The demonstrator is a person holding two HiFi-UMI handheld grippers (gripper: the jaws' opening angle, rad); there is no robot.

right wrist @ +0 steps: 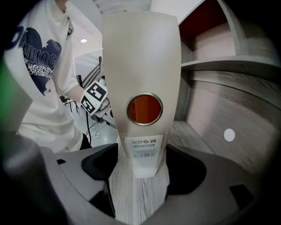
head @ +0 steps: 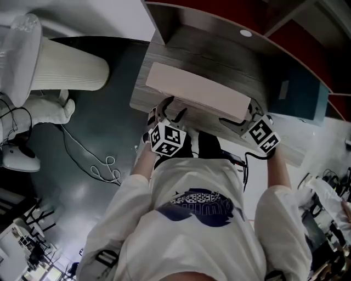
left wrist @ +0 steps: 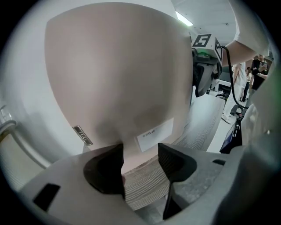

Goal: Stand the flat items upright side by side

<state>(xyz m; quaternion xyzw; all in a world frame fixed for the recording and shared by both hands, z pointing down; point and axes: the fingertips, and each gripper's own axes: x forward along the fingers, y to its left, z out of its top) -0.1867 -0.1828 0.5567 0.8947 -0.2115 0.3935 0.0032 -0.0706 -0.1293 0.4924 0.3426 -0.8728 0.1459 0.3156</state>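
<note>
The beige file box [head: 194, 90] is held over the near edge of the table [head: 219, 55], left tongs [left wrist: 140, 165] pinching its open end, right tongs [right wrist: 142, 171] pinching its spine. I would keep both grips level and set its long edge flat on the table

Place: lab-style recording room | Evidence: polished grey floor [head: 82, 208], loose cable [head: 107, 174] trailing across it, equipment stands [head: 33, 247] at the edge, strip ceiling light [left wrist: 183, 19], wood-grain shelf unit [head: 219, 55] with red back panel [head: 230, 11]
</note>
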